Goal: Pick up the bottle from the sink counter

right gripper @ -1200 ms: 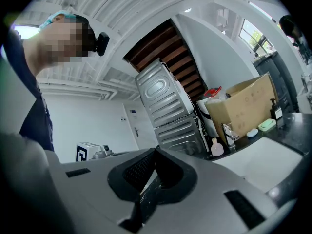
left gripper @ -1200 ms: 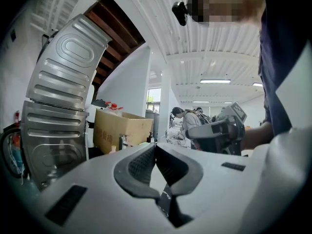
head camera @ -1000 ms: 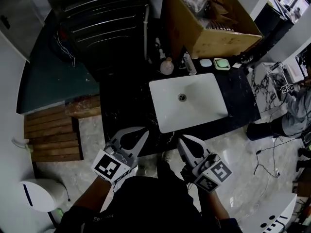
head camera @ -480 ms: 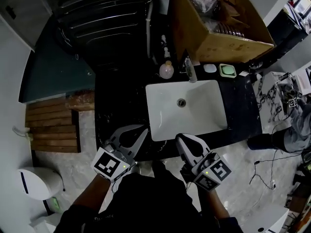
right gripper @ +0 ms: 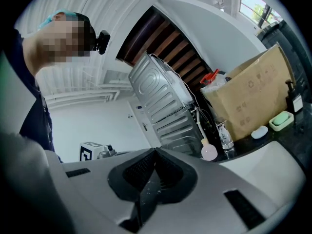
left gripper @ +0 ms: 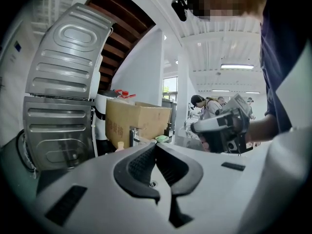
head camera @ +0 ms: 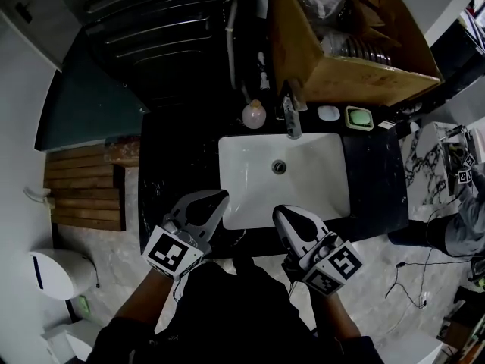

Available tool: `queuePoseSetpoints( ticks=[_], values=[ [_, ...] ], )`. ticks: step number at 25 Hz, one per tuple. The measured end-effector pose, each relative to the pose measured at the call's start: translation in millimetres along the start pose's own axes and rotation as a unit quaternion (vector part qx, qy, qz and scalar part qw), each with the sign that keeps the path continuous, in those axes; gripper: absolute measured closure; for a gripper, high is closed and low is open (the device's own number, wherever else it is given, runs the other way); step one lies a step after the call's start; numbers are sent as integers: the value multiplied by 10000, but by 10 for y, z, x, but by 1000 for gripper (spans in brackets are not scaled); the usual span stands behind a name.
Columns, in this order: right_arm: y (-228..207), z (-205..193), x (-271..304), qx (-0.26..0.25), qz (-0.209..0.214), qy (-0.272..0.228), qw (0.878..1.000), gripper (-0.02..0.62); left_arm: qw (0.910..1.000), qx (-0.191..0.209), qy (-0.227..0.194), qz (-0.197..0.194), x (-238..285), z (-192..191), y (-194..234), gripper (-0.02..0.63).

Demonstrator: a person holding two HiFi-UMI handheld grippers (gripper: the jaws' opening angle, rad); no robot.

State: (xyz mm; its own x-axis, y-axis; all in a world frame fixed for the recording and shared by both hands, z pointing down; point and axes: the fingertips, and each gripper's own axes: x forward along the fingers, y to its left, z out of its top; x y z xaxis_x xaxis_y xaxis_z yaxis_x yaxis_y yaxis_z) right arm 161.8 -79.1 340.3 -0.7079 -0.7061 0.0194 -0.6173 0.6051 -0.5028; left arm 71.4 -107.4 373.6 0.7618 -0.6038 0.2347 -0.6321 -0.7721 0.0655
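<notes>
- Left gripper point(head camera: 218, 197): jaws together, nothing between them; at the front-left corner of the sink point(head camera: 250, 203), over the black counter point(head camera: 178, 165).
- Right gripper point(head camera: 279, 212): jaws together, empty; at the sink's front edge.
- Bottle point(head camera: 254, 115): round, pale pink, upright on the counter behind the sink, near the cardboard box point(head camera: 356, 78); well apart from both grippers.
</notes>
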Motion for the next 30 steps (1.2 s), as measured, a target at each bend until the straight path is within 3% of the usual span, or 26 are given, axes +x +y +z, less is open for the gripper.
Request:
queuePoseSetpoints(
  ticks=[9,30],
  values=[
    [-346,55,51,89,82,82,9999,575,9996,23,263,122,323,-99,146,600],
    [-874,-51,321,322,-237,191,9990,575,9993,93,292,216,1083,-330,857,598]
  ],
)
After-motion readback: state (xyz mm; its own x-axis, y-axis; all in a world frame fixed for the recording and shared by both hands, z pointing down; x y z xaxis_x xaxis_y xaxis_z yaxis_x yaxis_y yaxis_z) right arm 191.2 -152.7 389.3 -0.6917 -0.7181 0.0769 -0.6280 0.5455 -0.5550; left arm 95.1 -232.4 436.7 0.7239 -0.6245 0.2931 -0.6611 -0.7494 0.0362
